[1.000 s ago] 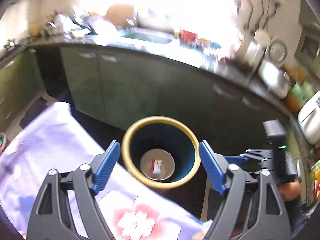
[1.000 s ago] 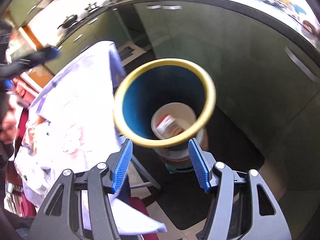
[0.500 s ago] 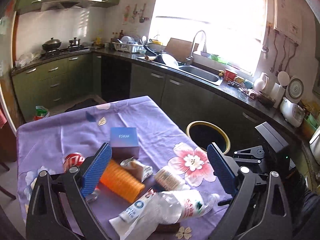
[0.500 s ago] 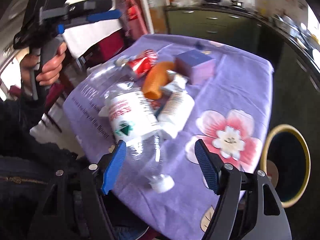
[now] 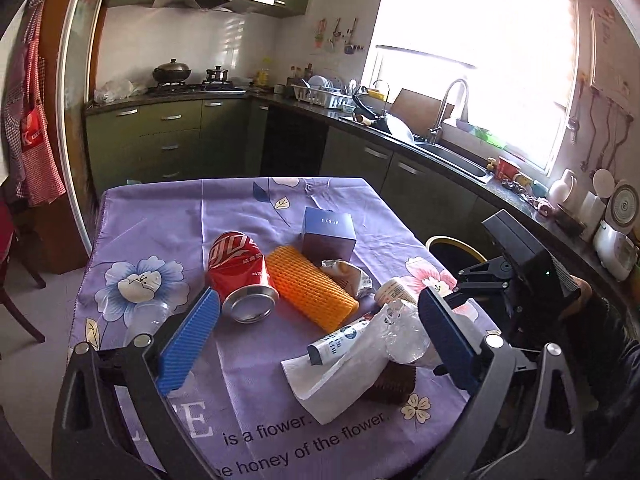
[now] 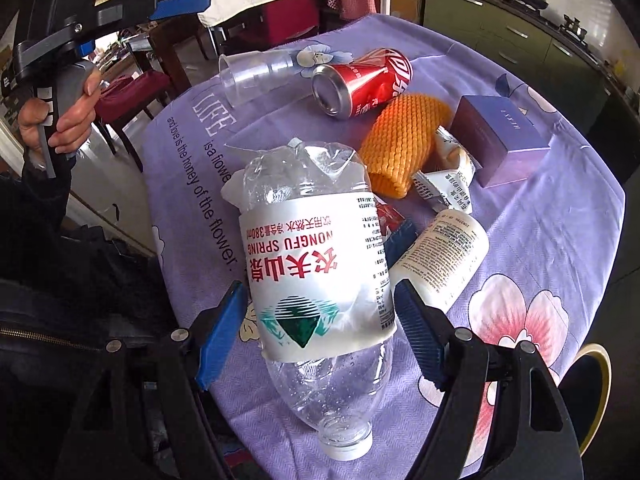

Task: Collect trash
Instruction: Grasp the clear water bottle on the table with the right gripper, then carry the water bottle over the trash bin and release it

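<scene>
Right gripper (image 6: pixel 320 316) angled down, jaws wide either side of the crushed bottle (image 6: pixel 316 264), not clamping; left gripper (image 5: pixel 316 336) gapes empty above the desk (image 5: pixel 160 216).

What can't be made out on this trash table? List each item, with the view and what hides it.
- Trash bin contents: both views; table edge and right gripper cut it off.
- Dark brown object: left view; white wrapper and crushed water bottle cover most of it.
- Purple box lettering: too small in both views.
- Whether the right gripper's pads touch the bottle: unclear.
</scene>
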